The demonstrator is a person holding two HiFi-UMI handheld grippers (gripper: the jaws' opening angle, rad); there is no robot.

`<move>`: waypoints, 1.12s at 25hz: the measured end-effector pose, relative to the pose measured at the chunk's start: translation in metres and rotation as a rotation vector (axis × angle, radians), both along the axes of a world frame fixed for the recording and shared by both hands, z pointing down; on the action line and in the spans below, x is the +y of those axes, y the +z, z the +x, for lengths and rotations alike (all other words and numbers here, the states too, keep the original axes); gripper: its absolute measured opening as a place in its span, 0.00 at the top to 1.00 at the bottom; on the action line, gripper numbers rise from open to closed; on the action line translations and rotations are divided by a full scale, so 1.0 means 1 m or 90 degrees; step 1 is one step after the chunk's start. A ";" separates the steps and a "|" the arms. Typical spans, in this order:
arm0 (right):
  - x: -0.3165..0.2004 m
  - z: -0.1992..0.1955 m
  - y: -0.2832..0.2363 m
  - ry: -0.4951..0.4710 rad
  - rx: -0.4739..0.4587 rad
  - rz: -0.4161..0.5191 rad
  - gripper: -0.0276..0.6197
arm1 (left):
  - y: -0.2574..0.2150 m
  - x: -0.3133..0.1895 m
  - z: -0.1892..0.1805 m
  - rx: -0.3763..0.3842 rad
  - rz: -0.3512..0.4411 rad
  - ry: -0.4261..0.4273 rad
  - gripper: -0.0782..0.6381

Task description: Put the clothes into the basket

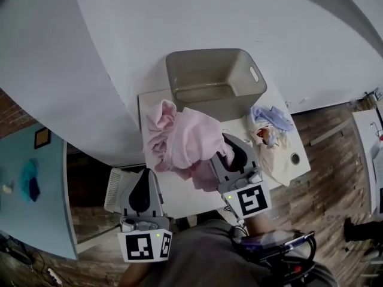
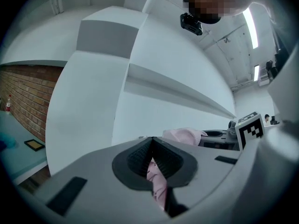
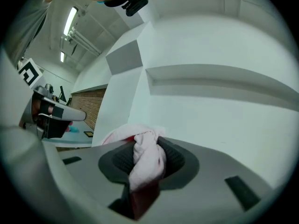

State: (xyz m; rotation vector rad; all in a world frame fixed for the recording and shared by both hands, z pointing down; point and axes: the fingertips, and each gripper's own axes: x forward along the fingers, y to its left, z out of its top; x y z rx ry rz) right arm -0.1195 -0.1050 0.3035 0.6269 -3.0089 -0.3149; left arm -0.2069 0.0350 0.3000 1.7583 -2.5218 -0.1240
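A large pink garment (image 1: 185, 139) hangs bunched above the white table (image 1: 179, 199), held between both grippers. My left gripper (image 1: 150, 172) is shut on its lower left edge; in the left gripper view a strip of pink cloth (image 2: 157, 181) is pinched between the jaws. My right gripper (image 1: 227, 140) is shut on the garment's right side, and a thick pink fold (image 3: 147, 160) fills its jaws in the right gripper view. The empty grey basket (image 1: 251, 70) stands on the table just beyond the garment.
More clothes lie on the table's right part: a blue and white bundle (image 1: 270, 118) and a cream cloth (image 1: 280, 157). A white wall rises behind the basket. A white crate (image 1: 116, 187) sits on the floor to the left, beside a light blue table (image 1: 36, 196).
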 end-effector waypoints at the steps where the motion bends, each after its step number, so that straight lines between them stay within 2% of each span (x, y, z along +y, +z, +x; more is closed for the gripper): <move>1: -0.008 0.001 -0.010 0.007 -0.005 0.006 0.77 | -0.007 -0.006 -0.001 -0.005 0.010 0.004 0.88; 9: -0.040 0.008 -0.071 0.037 -0.055 0.040 0.77 | -0.025 -0.027 -0.004 -0.014 0.051 0.010 0.88; 20: -0.130 0.004 -0.148 0.069 -0.116 0.102 0.77 | -0.040 -0.085 -0.022 -0.010 0.060 -0.011 0.88; 24: -0.166 -0.002 -0.145 0.094 -0.106 0.108 0.77 | -0.033 -0.109 -0.032 -0.001 0.047 -0.012 0.88; 28: -0.200 -0.021 -0.112 0.103 -0.063 0.082 0.77 | -0.019 -0.131 -0.043 0.015 0.025 -0.020 0.88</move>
